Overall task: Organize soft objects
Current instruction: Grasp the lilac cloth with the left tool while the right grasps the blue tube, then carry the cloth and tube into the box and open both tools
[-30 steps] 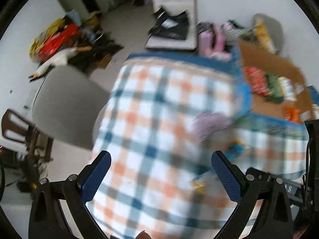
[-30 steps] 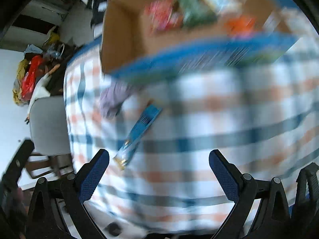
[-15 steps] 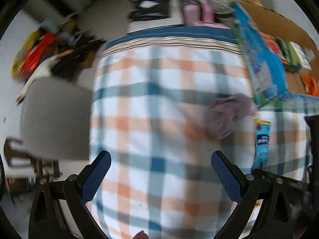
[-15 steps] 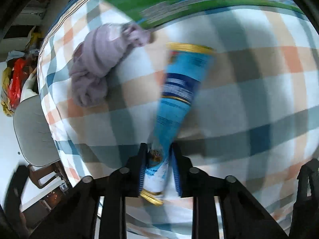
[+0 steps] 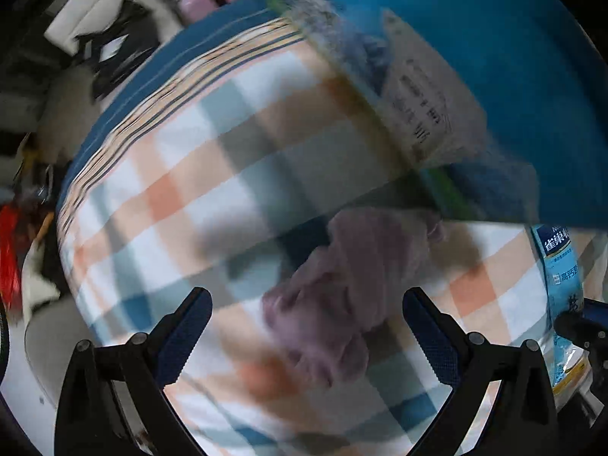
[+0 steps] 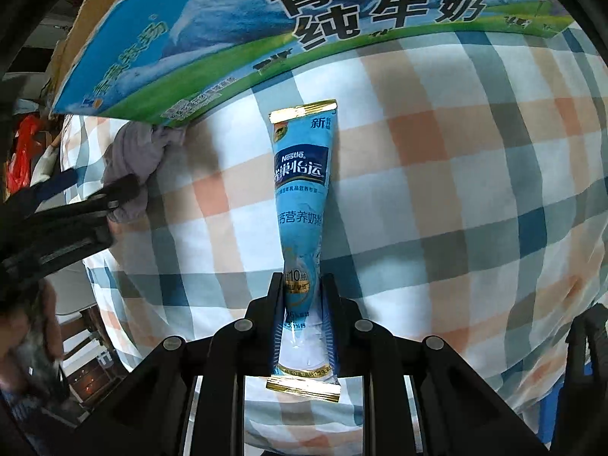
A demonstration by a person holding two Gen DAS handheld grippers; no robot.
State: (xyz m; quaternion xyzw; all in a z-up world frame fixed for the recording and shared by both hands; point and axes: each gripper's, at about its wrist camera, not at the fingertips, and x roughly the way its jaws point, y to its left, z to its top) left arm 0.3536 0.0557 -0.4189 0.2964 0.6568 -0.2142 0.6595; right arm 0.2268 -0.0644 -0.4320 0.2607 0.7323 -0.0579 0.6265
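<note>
A long blue milk-powder sachet [image 6: 302, 205] is pinched near its lower end by the right tongs [image 6: 303, 296], whose jaws are drawn in tight against its sides, so that the packet narrows at the grip. The rest of the sachet runs toward twelve o'clock over the checked tablecloth [image 6: 437, 190], its gold-sealed top just short of the printed milk carton [image 6: 266, 30]. The hold is judged to have been taken low on the packet so that the soft body can be lifted and swung into the carton, which is taken to be the collecting place. Whether the sachet is already off the cloth cannot be told.

The purple cloth bundle [image 5: 342, 285] lies crumpled on the tablecloth [image 5: 182, 197], against the lower corner of the carton [image 5: 494, 76], which fills the one-to-two-o'clock part of the left view. The left tongs [image 5: 306, 323] are spread wide, with nothing between the blue pads [image 5: 186, 323], and the bundle is framed between them at about twelve to one o'clock. No contact with the bundle can be made out, the view being blurred. This aim is read as preparation for a grasp of the bundle. In the right view the bundle [image 6: 133, 167] is seen at nine to ten o'clock, partly tucked under the carton's edge, with the dark left tongs [image 6: 68, 224] beside it.
</note>
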